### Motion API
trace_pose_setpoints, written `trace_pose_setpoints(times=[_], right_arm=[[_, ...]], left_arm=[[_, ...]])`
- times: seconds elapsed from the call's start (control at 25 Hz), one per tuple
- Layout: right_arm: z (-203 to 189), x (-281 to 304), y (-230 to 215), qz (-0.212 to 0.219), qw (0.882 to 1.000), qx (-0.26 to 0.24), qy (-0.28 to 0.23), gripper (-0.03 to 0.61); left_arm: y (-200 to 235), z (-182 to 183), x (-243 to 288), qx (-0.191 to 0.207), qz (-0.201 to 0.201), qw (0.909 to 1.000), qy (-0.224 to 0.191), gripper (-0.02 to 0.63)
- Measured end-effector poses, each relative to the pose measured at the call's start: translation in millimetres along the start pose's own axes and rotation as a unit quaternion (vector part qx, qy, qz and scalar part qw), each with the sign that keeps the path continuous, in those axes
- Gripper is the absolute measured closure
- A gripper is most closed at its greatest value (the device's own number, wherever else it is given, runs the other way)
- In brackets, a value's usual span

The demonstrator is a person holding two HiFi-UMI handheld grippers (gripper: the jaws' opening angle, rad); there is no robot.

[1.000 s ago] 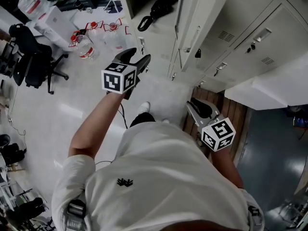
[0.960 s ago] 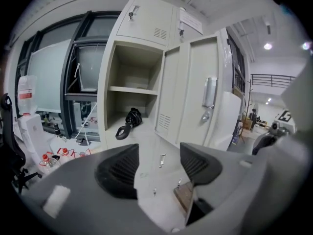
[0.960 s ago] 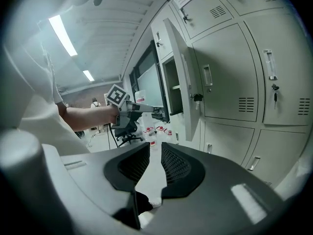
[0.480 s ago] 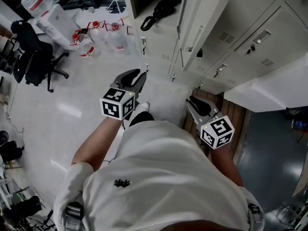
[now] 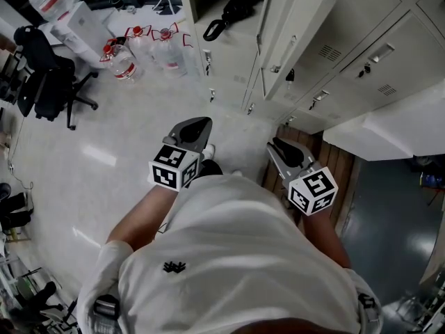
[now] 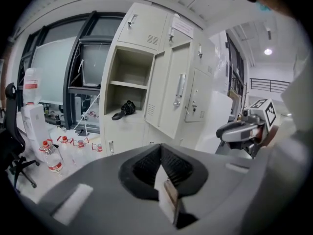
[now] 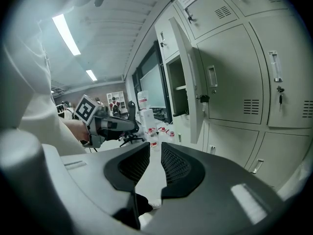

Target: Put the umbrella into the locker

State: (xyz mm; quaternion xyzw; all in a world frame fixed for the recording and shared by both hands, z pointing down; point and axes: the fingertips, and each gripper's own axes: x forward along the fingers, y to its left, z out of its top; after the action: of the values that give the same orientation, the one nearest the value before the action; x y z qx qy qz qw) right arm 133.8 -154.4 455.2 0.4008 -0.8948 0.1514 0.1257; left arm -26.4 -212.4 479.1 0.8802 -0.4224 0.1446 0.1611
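**Head view, read left to right.**

- A black swivel office chair [image 5: 43, 75] stands on the pale glossy floor [image 5: 118, 145].
- Clear plastic water bottles with red caps [image 5: 125, 65] are grouped near the foot of the cabinets.
- The left gripper [image 5: 195, 126], grey with black ribbed pads and a marker cube, is held low in front of the person in the white shirt [image 5: 229, 256]. Its jaws are pressed together with nothing between them.
- Above it stands the cream metal locker [image 5: 229, 65], with one compartment open.
- The black folded umbrella [image 5: 233, 9] lies flat on the floor of that compartment, beneath an inner shelf and well apart from both grippers.
  - Its long axis runs obliquely, from lower left at the compartment's open front to upper right at the back.
  - The end towards the front carries a loop, either a handle or a strap.
  - The body is compact and matte black, with its fabric bunched.
- The cream locker door [image 5: 295, 23] hangs open just right of the compartment.
- The right gripper [image 5: 284, 150], of the same build as the left, is held level with the left one above dark wooden boards [image 5: 334, 162]. Its jaws stand a narrow gap apart with nothing between them.
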Motion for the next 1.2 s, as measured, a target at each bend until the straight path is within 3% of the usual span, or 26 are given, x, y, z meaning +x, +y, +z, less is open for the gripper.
trace_pose_setpoints(times=[0.56,1.2], right_arm=[[6.7,7.1,5.3,0.009,1.000,-0.004,-0.017,0.520],[4.9,9.2,1.8,0.006,1.000,-0.001,-0.020,0.529]], left_arm=[[-20.1,-10.3,-5.2,0.024,-0.028,0.9993,0.006,0.557],[-26.2,-11.1,3.0,0.020,-0.048,0.9986,0.011,0.557]])
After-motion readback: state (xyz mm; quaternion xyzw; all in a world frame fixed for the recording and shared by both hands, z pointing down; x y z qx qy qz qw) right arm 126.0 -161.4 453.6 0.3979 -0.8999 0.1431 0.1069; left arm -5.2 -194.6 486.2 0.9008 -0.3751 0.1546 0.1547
